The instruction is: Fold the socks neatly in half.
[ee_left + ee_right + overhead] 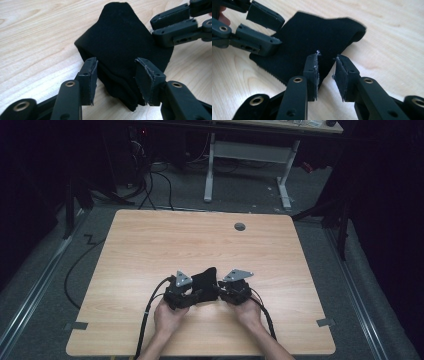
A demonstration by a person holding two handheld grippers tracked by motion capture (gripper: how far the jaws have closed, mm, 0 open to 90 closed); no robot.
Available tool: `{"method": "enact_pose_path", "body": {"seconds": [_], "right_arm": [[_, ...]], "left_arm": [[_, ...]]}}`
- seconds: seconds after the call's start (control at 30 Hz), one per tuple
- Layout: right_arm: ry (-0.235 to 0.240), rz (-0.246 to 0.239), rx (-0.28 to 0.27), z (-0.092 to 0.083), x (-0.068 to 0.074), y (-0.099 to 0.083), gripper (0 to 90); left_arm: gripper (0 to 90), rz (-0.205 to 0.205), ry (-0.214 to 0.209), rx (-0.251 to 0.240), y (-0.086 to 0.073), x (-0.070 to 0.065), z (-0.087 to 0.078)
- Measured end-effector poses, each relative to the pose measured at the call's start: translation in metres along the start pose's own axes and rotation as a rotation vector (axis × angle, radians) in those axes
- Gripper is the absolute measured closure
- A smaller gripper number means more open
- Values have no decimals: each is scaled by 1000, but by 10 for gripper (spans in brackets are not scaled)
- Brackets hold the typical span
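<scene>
Right now a black cloth (205, 281) lies on the wooden table (150, 250), near the person's edge of it. It sits between the two grippers. It looks like it is folded over, because in the left gripper view the near side shows thick layers stacked on each other. One corner points away from the person.

The left gripper (115, 75) has its jaws apart. The folded edge of the cloth sits in the gap between them. The pads do not seem to squeeze it yet, so it holds nothing. In the high view the left gripper (186, 296) is at the cloth's left side.

The right gripper (326, 72) also has its jaws apart, with a small gap. A thin corner of the cloth pokes toward that gap, but the pads look free of it, with bare table showing between them. So it holds nothing too. In the high view the right gripper (227, 290) is at the cloth's right side.

I think the job is folding or moving this cloth. It looks partly done, since the cloth is already bunched into a smaller shape. What is left, I guess, is to pinch both sides and finish the fold or lift it. Neither side is pinched yet.
</scene>
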State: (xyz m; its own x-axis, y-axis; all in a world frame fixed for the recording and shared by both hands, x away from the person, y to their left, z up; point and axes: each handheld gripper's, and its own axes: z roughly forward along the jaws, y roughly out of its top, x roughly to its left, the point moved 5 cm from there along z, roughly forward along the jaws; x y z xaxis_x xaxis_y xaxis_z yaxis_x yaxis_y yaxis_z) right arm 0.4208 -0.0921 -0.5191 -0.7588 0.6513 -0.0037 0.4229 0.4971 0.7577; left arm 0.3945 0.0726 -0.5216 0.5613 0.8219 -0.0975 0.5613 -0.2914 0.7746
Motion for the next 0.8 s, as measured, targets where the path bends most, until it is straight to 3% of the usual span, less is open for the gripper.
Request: {"method": "enact_pose_path", "body": {"seconds": [0.3, 0.43, 0.53, 0.8], "right_arm": [[26, 3, 0, -3, 8, -13, 685], [14, -5, 3, -3, 8, -16, 685], [8, -4, 5, -4, 7, -17, 677], [-29, 12, 11, -6, 0, -19, 635]], "left_arm": [[540, -16, -48, 0, -11, -9, -7], [559, -16, -52, 3, -11, -8, -1], [565, -43, -64, -6, -9, -4, 6], [547, -2, -33, -7, 2, -2, 15]]}}
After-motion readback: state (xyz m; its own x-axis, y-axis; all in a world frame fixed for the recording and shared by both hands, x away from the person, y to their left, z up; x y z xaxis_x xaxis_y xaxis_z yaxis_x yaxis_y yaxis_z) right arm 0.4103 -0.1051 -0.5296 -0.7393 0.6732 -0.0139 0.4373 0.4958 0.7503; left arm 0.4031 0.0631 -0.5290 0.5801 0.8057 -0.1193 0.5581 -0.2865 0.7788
